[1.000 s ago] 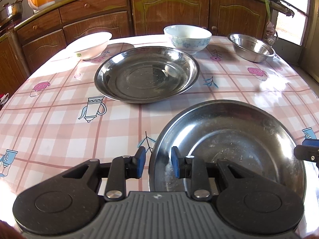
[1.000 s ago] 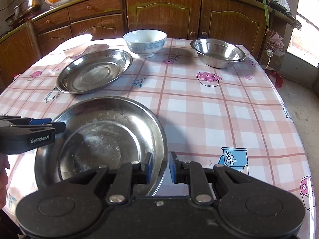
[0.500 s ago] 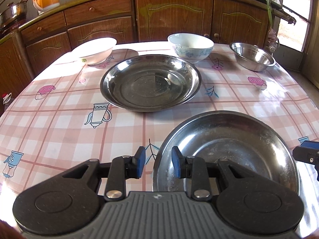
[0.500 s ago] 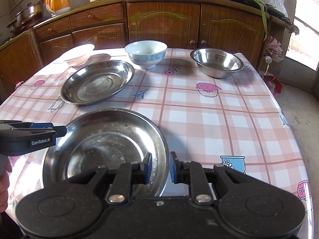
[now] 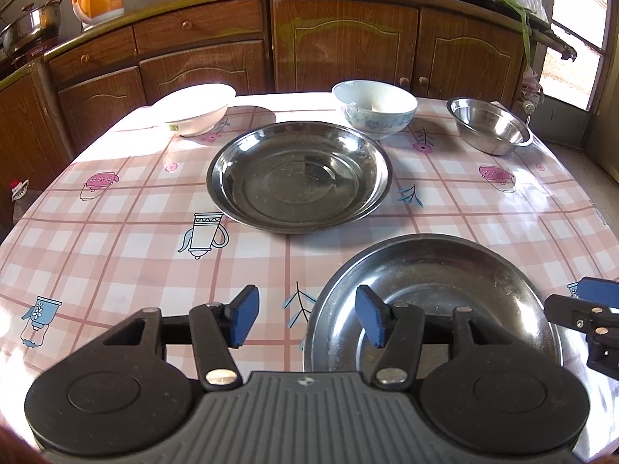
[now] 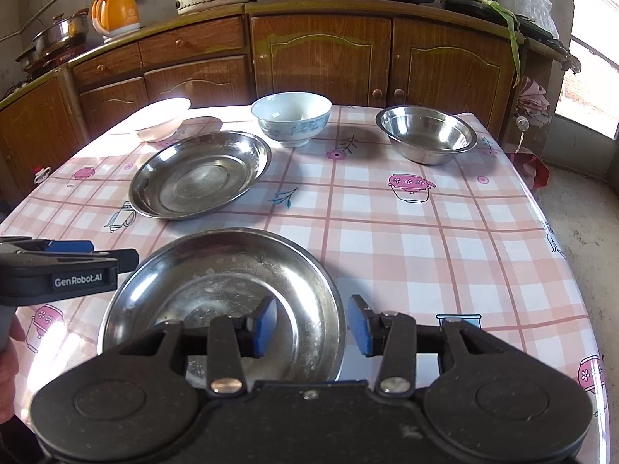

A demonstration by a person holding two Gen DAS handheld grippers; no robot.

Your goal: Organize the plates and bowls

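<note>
A steel plate (image 5: 437, 282) (image 6: 216, 282) lies on the checked table nearest me. My left gripper (image 5: 307, 313) straddles the plate's left rim; its jaws are opening and the blue pads stand clear of the metal. My right gripper (image 6: 311, 324) straddles the right rim the same way, jaws opening, pads off the plate. Beyond lies a second steel plate (image 5: 298, 178) (image 6: 201, 176). Along the far edge stand a white shallow bowl (image 5: 193, 110) (image 6: 160, 120), a blue-patterned bowl (image 5: 374, 108) (image 6: 292, 118) and a steel bowl (image 5: 489, 125) (image 6: 425, 135).
The pink checked tablecloth (image 5: 116, 255) (image 6: 425, 239) covers the whole table, whose right edge drops to the floor (image 6: 588, 232). Wooden cabinets (image 6: 321, 62) run behind the table, with an orange kettle (image 6: 114, 9) on the counter. A hand (image 6: 7, 367) shows at the left.
Both grippers were shut on the near plate's rim and have opened, letting it go. The left wrist view has risen a little.
</note>
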